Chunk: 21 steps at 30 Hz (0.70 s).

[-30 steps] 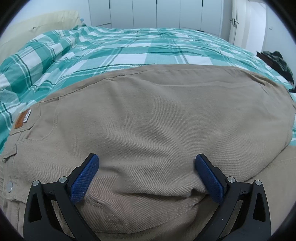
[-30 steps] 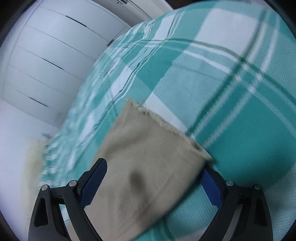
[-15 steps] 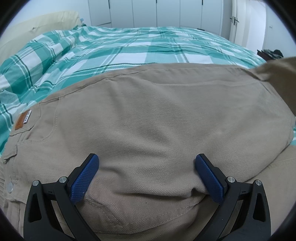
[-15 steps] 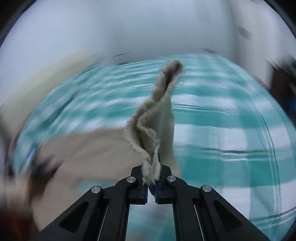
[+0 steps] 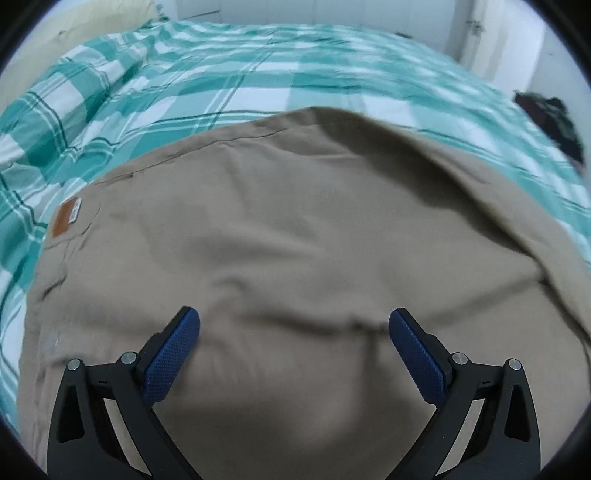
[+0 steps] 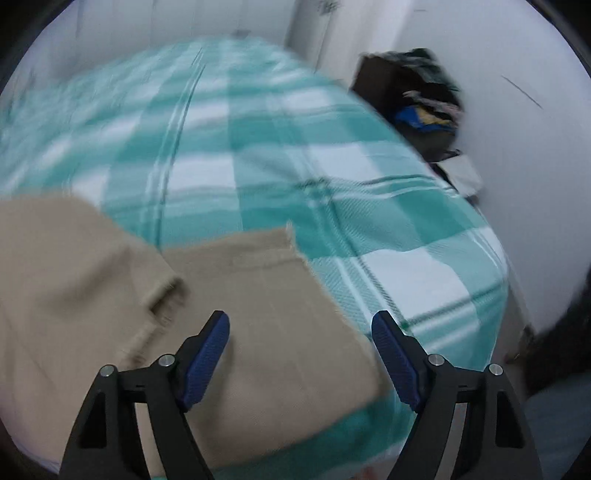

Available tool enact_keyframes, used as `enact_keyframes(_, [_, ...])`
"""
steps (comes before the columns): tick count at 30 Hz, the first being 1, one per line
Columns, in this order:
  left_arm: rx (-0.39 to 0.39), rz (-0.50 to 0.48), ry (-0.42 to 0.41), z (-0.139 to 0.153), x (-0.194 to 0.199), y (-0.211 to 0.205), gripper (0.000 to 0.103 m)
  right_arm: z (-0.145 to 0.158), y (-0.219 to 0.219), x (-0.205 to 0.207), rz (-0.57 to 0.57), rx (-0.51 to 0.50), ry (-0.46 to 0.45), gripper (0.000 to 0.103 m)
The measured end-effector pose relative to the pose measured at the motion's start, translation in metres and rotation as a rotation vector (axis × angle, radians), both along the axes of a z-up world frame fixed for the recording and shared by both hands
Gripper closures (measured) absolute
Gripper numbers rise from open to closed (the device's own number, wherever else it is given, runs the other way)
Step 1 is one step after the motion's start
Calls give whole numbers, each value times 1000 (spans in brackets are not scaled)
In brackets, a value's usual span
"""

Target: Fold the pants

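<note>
Your right claw (image 6: pixel 300 328) stands with its blue pads (image 6: pixel 205 363) well apart and nothing clamped between them; its jaws have just been opening, and the tan cloth lies under the gap, not pinched. Directly below and ahead of that claw is the pants (image 6: pixel 258 314) leg, folded over, with its frayed hem (image 6: pixel 295 245) just beyond the fingertips and angled away to the right. A second frayed edge (image 6: pixel 162 291) sits to the left of the left pad, on an upper layer of the same cloth. Past the hem the bed (image 6: pixel 388 229) runs on, covered in a teal and white check. Farther off to the right, beyond the bed's edge, a dark heap of clothes (image 6: pixel 421 99) rests against a white wall. This view is blurred, so finer detail is hard to read.

Your left claw (image 5: pixel 294 325) is also spread wide, its pads (image 5: pixel 171 356) clear of each other and gripping nothing. It hangs above the broad seat of the pants (image 5: pixel 295 229), which fills the space between and ahead of the fingers, with soft creases just beyond the tips. Far to the left of that claw an orange-brown label (image 5: pixel 65 220) marks the waistband. Beyond the cloth's far edge the checked bed (image 5: pixel 258 74) continues, with white cupboard doors (image 5: pixel 332 11) behind it.
</note>
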<state>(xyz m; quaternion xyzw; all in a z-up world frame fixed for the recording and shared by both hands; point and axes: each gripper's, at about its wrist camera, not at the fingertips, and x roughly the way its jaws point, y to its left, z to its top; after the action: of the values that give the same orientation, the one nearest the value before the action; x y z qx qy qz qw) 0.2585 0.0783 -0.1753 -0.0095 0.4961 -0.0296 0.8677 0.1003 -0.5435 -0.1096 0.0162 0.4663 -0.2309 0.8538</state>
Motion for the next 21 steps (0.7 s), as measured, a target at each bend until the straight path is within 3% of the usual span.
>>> enact_keyframes(3, [-32, -60, -3, 14, -36, -5, 1, 19, 39, -3, 37, 26, -99, 22])
enact_keyframes(7, [-21, -77, -29, 19, -76, -12, 1, 22, 130, 1, 226, 189, -176, 22])
enact_keyframes(9, [-28, -51, -23, 11, -90, -11, 1, 15, 189, 7, 354, 221, -160, 22])
enact_keyframes(12, [-56, -21, 51, -16, -104, -4, 1, -5, 269, 4, 526, 222, -123, 22])
enact_keyframes(13, [-55, -33, 32, -20, -110, -2, 1, -19, 293, 6, 581, 230, -95, 22])
enact_keyframes(14, [-37, -67, -5, -20, -116, -4, 1, -36, 304, 4, 608, 235, -54, 22])
enact_keyframes(16, [-20, -91, -2, -22, -116, -6, 1, -68, 319, 6, 609, 225, 30, 19])
enact_keyframes(18, [-26, -88, 2, -21, -114, -6, 1, -76, 311, 3, 606, 239, -27, 17])
enact_keyframes(21, [-14, -94, -6, -23, -114, -8, 1, -84, 303, 12, 610, 326, -34, 16])
